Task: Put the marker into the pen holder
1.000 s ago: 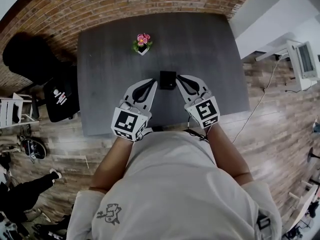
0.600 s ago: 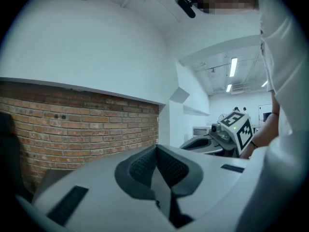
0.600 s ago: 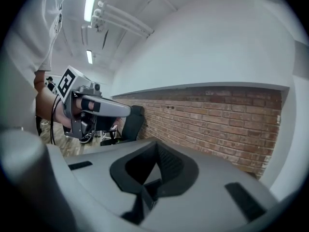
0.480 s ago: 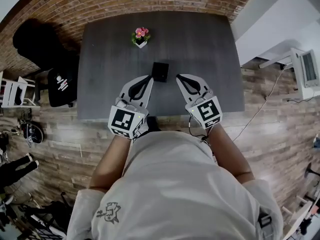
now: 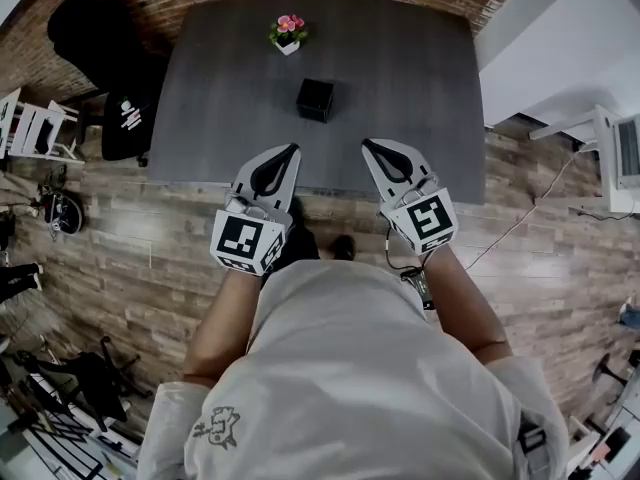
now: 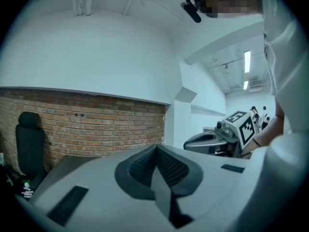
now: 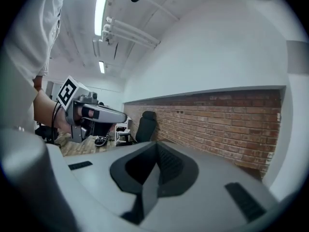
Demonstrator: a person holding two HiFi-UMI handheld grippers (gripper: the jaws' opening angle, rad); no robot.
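In the head view a black square pen holder (image 5: 314, 99) stands on the dark grey table (image 5: 400, 68), a little left of its middle. No marker shows in any view. My left gripper (image 5: 291, 150) and right gripper (image 5: 369, 145) hover side by side over the table's near edge, well short of the holder. Both are shut, with nothing between the jaws. The left gripper view shows its closed jaws (image 6: 155, 148) aimed at a brick wall, with the right gripper (image 6: 217, 138) beside it. The right gripper view shows its closed jaws (image 7: 155, 146) and the left gripper (image 7: 94, 115).
A small pot of pink flowers (image 5: 288, 33) stands near the table's far edge. A black chair (image 5: 90, 30) and a dark bag (image 5: 130, 120) sit left of the table. A white desk with a monitor (image 5: 622, 150) is at the right, with a cable (image 5: 520, 213) across the wood floor.
The person has backed away from the table. Both grippers, which flanked the pen holder a second ago, now sit at the near edge with the holder left farther off.
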